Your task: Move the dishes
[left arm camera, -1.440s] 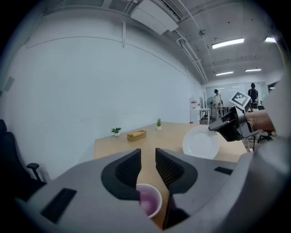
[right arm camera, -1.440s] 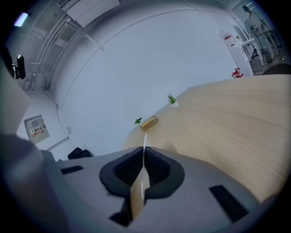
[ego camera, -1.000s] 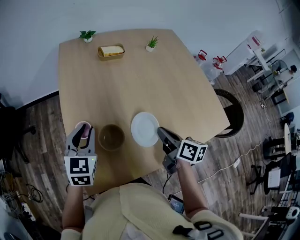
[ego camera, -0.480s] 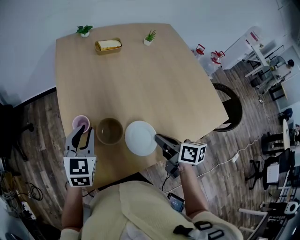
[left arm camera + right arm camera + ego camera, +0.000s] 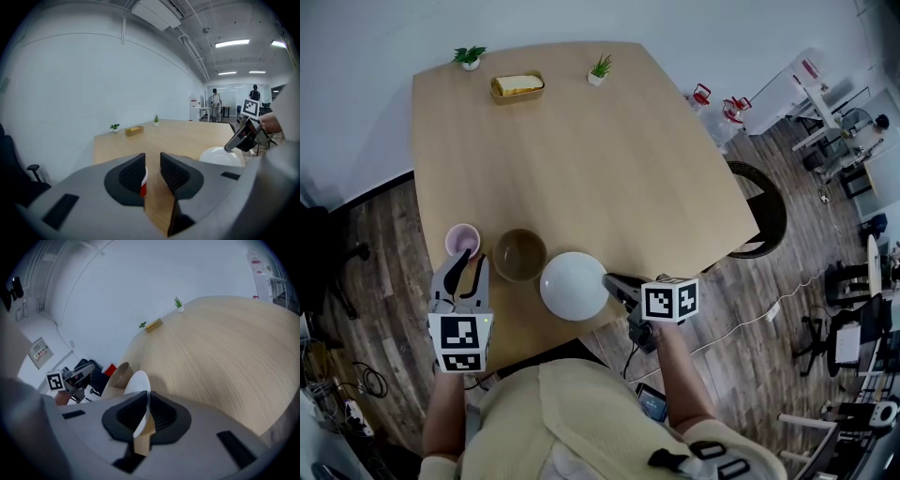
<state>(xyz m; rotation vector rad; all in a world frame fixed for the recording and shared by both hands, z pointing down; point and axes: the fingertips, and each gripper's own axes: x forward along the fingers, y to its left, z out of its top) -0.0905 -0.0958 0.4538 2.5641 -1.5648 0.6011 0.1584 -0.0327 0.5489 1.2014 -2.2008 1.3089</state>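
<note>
A white plate (image 5: 574, 286) sits near the table's front edge, its left rim close to a brown bowl (image 5: 519, 255). My right gripper (image 5: 614, 281) is shut on the plate's right rim; in the right gripper view the plate (image 5: 138, 386) runs between the pads, with the bowl (image 5: 121, 375) beyond it. A pink cup (image 5: 462, 240), red on the outside (image 5: 143, 186), stands left of the bowl. My left gripper (image 5: 463, 270) is open just short of the cup, with only table showing in the gap (image 5: 152, 171).
At the table's far end (image 5: 581, 141) stand a small tray of bread (image 5: 517, 86) and two little potted plants (image 5: 469, 58) (image 5: 599, 69). A dark round chair (image 5: 766, 220) stands off the right edge. Desks and chairs fill the room to the right.
The right gripper has slid the plate left and toward the front edge, closer to the bowl. The left gripper has drawn back a little from the cup.
</note>
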